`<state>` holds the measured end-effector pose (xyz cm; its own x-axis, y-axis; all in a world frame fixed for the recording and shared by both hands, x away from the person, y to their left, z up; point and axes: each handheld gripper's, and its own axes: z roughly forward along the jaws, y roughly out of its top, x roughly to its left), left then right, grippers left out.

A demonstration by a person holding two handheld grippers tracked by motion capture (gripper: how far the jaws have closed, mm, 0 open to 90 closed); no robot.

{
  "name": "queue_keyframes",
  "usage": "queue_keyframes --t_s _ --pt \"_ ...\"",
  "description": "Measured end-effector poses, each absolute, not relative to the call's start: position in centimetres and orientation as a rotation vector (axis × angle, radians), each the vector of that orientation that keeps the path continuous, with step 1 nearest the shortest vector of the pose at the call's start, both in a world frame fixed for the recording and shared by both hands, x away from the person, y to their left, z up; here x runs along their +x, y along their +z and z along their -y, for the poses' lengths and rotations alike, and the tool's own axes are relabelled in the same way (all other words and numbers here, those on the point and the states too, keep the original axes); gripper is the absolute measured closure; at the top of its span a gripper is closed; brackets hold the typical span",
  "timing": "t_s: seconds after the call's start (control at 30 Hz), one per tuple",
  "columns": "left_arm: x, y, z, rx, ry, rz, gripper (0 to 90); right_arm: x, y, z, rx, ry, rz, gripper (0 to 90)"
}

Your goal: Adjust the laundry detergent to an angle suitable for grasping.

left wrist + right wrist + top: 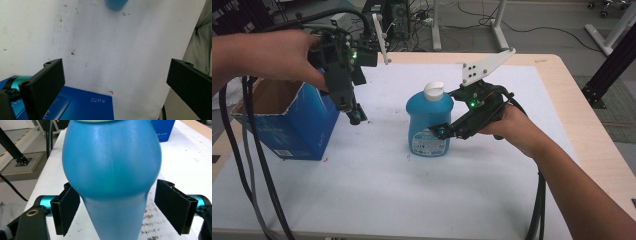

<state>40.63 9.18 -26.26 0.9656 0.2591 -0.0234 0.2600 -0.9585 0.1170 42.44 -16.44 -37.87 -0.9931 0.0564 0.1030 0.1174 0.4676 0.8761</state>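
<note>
Box (292, 125) is sitting at 9 o'clock on the white mat (377, 200), blue carton, top flaps open, looks empty from the high view. Left gripper (354, 116) is hanging just at the box's 3 o'clock edge, pointing down, jaws standing wide with nothing but mat between them (left gripper view confirms, box corner (82, 105) showing below). Bottle (429, 122), blue with white cap (433, 91), is standing upright at mat centre, label facing the person. Right gripper (443, 131) is coming in from 3 o'clock, level, at the bottle's lower body. In the right gripper view the bottle (111, 170) is sitting between the pads (172, 206), but there's a visible gap on the right side and the left pad is barely at the wall, so jaws are part-open and straddling, not clamping. My read: bottle is not in the box, so packing isn't done. Remaining: get a firm grip, lift, carry toward 9 o'clock, lower into the carton.
</note>
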Motion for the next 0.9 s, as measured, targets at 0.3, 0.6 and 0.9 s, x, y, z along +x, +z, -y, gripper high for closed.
queue_keyframes --t_s 0.3,0.6,0.9 --pt "40.7 -26.2 -9.1 2.995 -0.012 -0.396 1.7 42.0 -37.0 17.2 -0.215 -1.596 2.647 19.9" --pt "40.8 -26.2 -9.2 2.99 -0.008 -0.404 1.7 41.1 -35.5 19.0 -0.179 -1.613 2.673 9.4" --pt "40.9 -26.0 -8.7 2.986 0.0 -0.385 1.7 39.8 -33.5 21.1 -0.25 -1.557 2.799 0.6"
